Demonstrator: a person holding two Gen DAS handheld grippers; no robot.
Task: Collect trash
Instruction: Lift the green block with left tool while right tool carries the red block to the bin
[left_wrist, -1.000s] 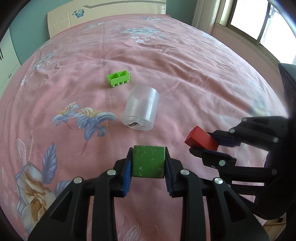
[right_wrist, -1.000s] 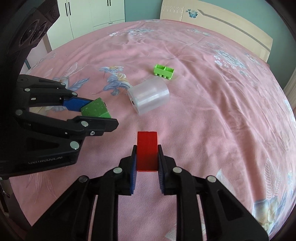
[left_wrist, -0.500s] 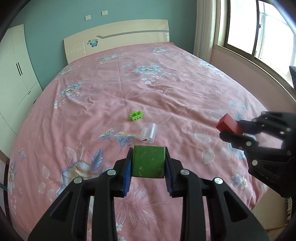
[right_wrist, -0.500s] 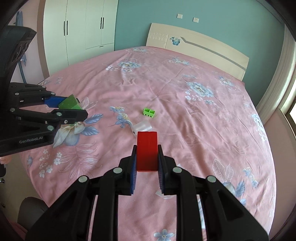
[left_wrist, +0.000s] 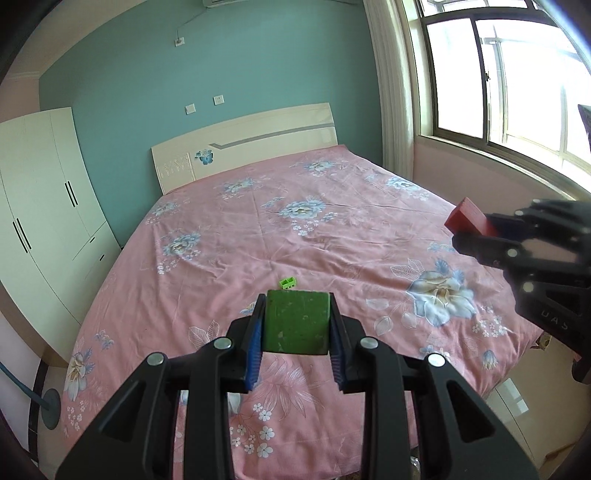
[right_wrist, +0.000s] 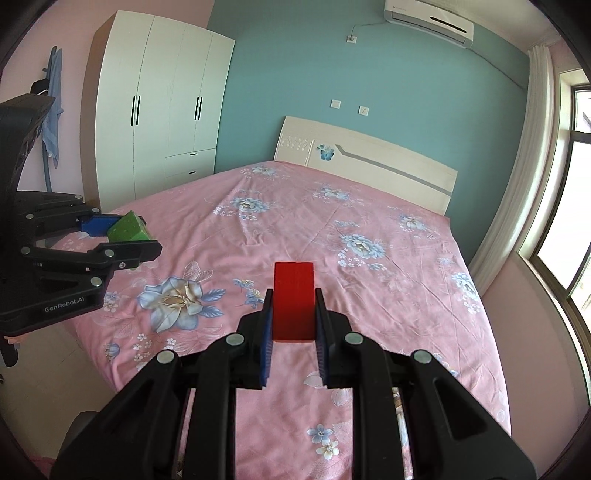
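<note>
My left gripper (left_wrist: 297, 325) is shut on a dark green block (left_wrist: 297, 321) and holds it high above the bed; it also shows at the left of the right wrist view (right_wrist: 122, 238) with the green block (right_wrist: 127, 230). My right gripper (right_wrist: 294, 314) is shut on a red block (right_wrist: 294, 299); the left wrist view shows it at the right (left_wrist: 476, 230) with the red block (left_wrist: 467, 218). A small light green toy brick (left_wrist: 288, 283) lies on the pink bed just beyond the green block. The clear plastic cup is hidden behind the held blocks.
The pink floral bed (left_wrist: 332, 229) fills the middle, with a white headboard (left_wrist: 251, 147) at the far end. A white wardrobe (right_wrist: 162, 125) stands to the left. A window (left_wrist: 517, 74) and curtain (right_wrist: 517, 177) are on the right. Bare floor (right_wrist: 55, 369) shows by the bed's near corner.
Both grippers have pulled back and up from the bed, each still holding its block. The bed looks much smaller now, and the clear cup has gone out of sight behind the blocks.
</note>
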